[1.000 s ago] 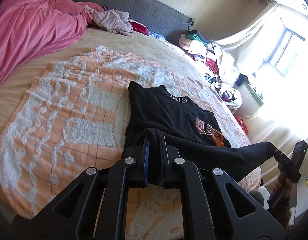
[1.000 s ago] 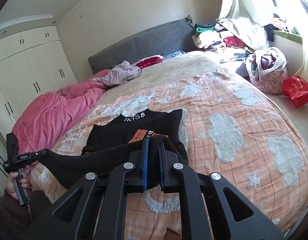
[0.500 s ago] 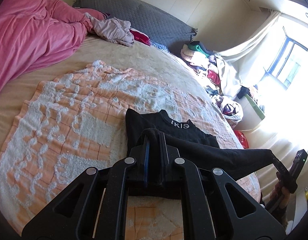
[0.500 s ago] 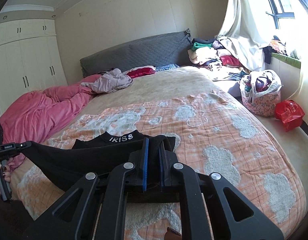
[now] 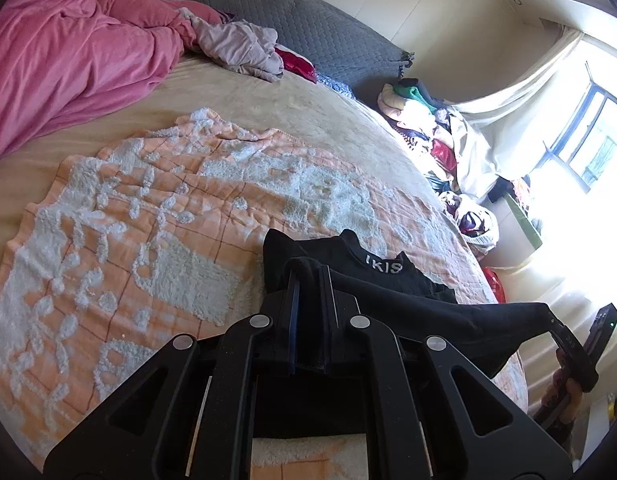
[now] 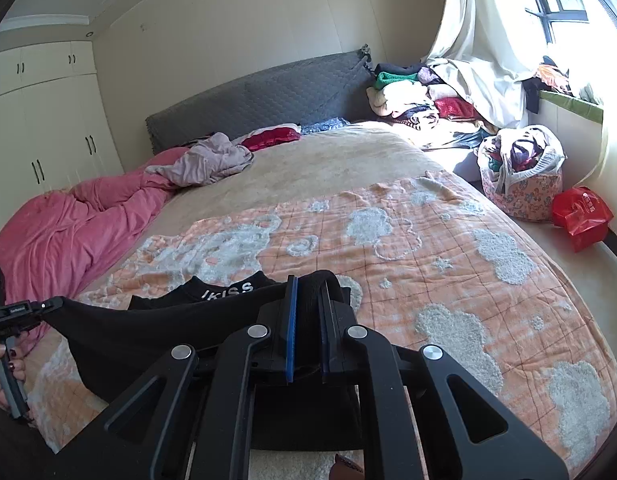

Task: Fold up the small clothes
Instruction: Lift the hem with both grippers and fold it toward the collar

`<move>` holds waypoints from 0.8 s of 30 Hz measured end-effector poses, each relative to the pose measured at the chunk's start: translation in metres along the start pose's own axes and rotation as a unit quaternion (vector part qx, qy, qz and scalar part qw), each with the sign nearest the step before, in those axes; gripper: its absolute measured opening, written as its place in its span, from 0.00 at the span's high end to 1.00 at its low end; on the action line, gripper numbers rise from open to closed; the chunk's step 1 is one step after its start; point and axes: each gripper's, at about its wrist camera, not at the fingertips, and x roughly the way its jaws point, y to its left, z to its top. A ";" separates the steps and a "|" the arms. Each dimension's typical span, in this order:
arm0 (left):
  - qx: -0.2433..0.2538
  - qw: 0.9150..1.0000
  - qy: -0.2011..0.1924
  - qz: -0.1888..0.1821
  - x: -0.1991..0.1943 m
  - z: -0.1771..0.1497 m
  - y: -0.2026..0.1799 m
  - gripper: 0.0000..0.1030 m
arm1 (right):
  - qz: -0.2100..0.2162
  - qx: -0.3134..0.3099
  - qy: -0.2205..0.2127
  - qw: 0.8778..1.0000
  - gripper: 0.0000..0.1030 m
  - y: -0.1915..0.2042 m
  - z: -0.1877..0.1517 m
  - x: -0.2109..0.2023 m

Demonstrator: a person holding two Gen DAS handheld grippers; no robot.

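A black top (image 5: 372, 276) with white collar lettering lies on the orange and white blanket (image 5: 148, 220) near the bed's front edge. Its lower part is lifted and stretched taut between both grippers over the rest of the garment. My left gripper (image 5: 310, 276) is shut on one corner of that raised edge. My right gripper (image 6: 310, 284) is shut on the other corner of the black top (image 6: 168, 320). The left wrist view shows the right gripper (image 5: 556, 328) at the far right with a hand on its handle. The left gripper (image 6: 48, 304) appears at the left edge of the right wrist view.
A pink duvet (image 5: 68, 48) and a crumpled mauve garment (image 5: 236, 44) lie toward the grey headboard (image 6: 260, 96). Piled clothes (image 6: 412, 96), a floral basket (image 6: 520, 184) and a red bag (image 6: 580, 216) stand beside the bed under the window. White wardrobes (image 6: 40, 120) line the left wall.
Both grippers have carried the raised hem up the garment toward the collar. The orange chest print is now covered and only the collar band shows beyond the fold.
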 end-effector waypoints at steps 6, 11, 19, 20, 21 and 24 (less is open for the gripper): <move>0.003 1.000 0.010 0.011 0.020 0.004 0.006 0.97 | -0.006 -0.001 0.013 1.000 0.92 -0.002 -0.002 0.022; 0.004 1.000 0.013 0.016 0.030 0.006 0.010 0.97 | -0.010 0.003 0.021 1.000 0.92 -0.006 -0.004 0.037; 0.011 0.999 0.016 0.028 0.045 0.003 0.011 0.97 | -0.015 0.005 0.032 0.999 0.92 -0.012 -0.011 0.055; 0.012 0.999 0.017 0.029 0.047 0.002 0.012 0.97 | -0.017 0.003 0.033 0.999 0.92 -0.012 -0.012 0.058; 0.012 0.999 0.018 0.031 0.049 0.001 0.013 0.97 | -0.018 0.002 0.035 0.999 0.92 -0.012 -0.012 0.060; 0.008 0.999 0.021 0.032 0.053 0.001 0.016 0.97 | -0.021 0.002 0.040 0.999 0.92 -0.013 -0.014 0.066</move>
